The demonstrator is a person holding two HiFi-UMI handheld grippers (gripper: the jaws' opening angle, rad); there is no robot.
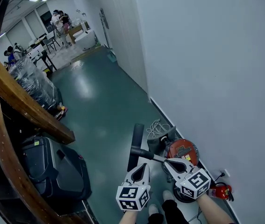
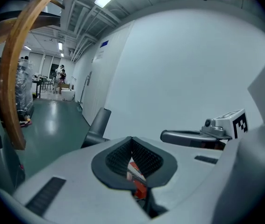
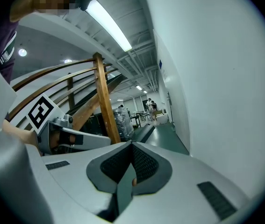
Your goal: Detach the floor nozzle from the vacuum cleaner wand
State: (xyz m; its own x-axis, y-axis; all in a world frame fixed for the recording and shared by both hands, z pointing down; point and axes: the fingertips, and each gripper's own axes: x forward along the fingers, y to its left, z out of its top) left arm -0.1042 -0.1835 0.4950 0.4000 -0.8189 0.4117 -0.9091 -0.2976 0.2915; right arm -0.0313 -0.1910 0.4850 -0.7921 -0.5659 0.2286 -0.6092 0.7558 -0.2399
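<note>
The vacuum cleaner lies on the green floor by the white wall: a red canister (image 1: 182,151), a dark tube (image 1: 146,153) and a long dark floor nozzle (image 1: 136,143) standing up from it. My left gripper (image 1: 144,165) is shut and empty, its tip just above the tube beside the nozzle. My right gripper (image 1: 167,161) is also shut and empty, hovering over the canister's near edge. In the left gripper view the nozzle (image 2: 97,126) rises ahead on the left and the canister's red (image 2: 137,177) shows below the closed jaws. The right gripper view catches the nozzle (image 3: 144,133) straight ahead.
A black suitcase (image 1: 53,170) sits under the wooden stair rail (image 1: 21,102) on the left. A red fire extinguisher (image 1: 221,191) and a coiled white cord (image 1: 157,127) lie along the wall (image 1: 207,78). A wrapped pallet (image 1: 34,82) and people stand far down the hall.
</note>
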